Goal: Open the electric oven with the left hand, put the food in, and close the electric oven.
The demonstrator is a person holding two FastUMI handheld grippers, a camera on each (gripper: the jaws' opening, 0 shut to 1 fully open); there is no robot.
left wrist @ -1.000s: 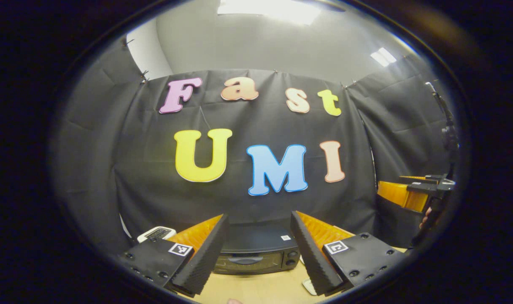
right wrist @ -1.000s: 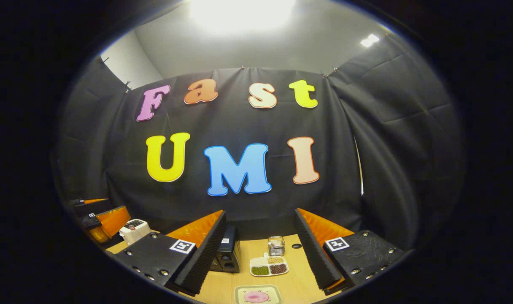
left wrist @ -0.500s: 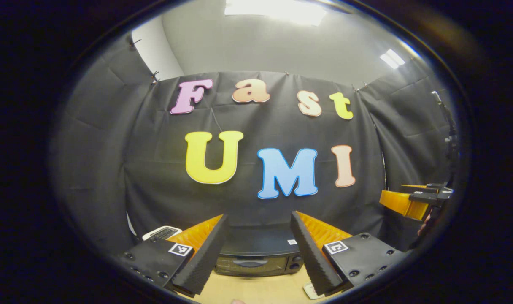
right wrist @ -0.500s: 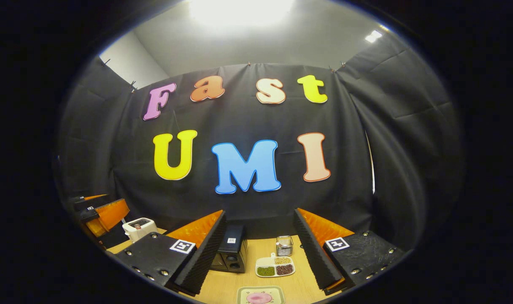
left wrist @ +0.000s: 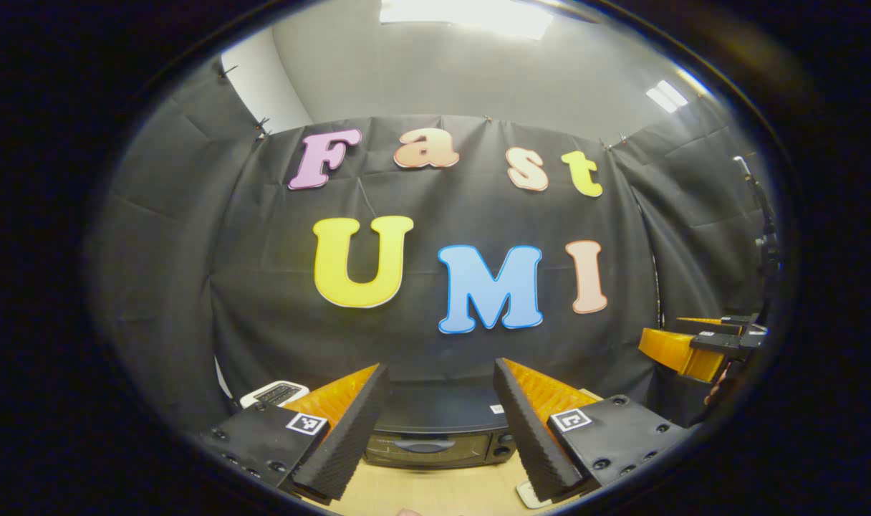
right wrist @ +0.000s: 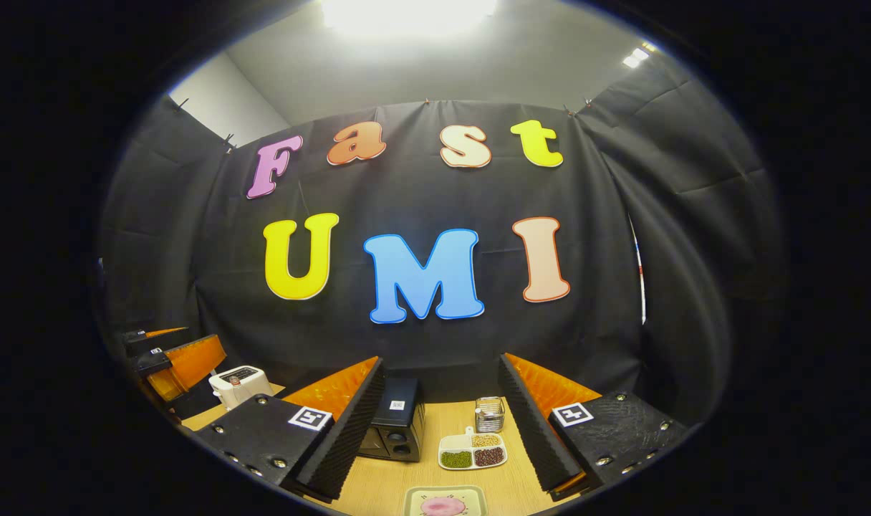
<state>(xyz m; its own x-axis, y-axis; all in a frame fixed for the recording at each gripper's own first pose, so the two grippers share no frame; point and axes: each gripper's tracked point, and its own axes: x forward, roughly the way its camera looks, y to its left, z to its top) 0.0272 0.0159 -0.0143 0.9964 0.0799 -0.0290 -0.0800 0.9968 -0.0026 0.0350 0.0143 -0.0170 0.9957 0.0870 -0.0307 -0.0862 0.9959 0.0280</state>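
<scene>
Black and closed, the electric oven point(left wrist: 435, 437) straight ahead of the left tongs point(left wrist: 439, 430), framed between the spread fingers, well apart from them, door handle point(left wrist: 415, 446) untouched. Left tongs wide open, nothing held. Right tongs point(right wrist: 435, 430) wide open too and empty, raised above the pale wooden worktop point(right wrist: 378, 494); just below and ahead of them the food point(right wrist: 435, 505), a pink piece on a small plate point(right wrist: 471, 494), beyond it a divided dish of beans point(right wrist: 473, 451) and a small jar point(right wrist: 490, 413), oven off to their left. Step in hand, by the look of it: approach for opening, nothing yet begun. Next move likely: lower and advance the left tongs to the handle, close across it, then pull the door down and outward.
</scene>
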